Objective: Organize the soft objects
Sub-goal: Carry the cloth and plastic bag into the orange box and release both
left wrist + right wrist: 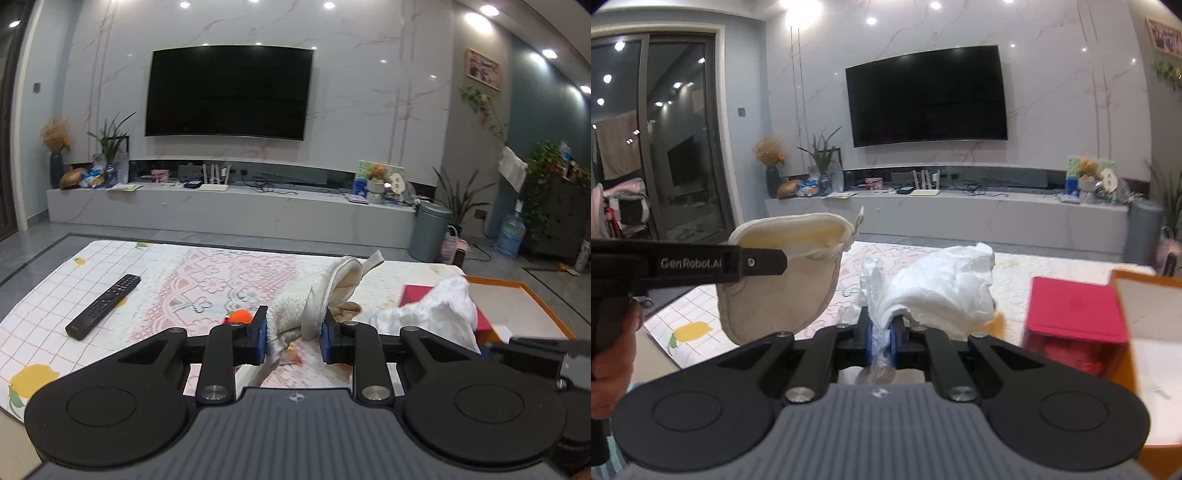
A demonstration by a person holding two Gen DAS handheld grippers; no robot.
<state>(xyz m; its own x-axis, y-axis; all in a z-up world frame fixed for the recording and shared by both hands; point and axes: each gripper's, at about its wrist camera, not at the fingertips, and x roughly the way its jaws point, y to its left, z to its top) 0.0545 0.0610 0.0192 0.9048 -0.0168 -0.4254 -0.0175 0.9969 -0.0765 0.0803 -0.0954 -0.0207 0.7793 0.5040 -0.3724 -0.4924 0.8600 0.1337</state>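
My left gripper [293, 338] is shut on a cream terry bath mitt [314, 295] and holds it above the table. The mitt also shows in the right wrist view [783, 291], hanging from the left gripper's black finger [761, 262]. My right gripper [881, 339] is shut on a crumpled white plastic bag [938, 284] and holds it up. The bag also shows at the right of the left wrist view [436, 314]. A small orange soft thing [240, 316] lies on the table just beyond my left finger.
The table carries a patterned cloth [166, 280] with a black remote [103, 306] at the left. A red box [1075, 314] and an open orange box [1152, 332] stand at the right. A TV wall and low cabinet lie beyond.
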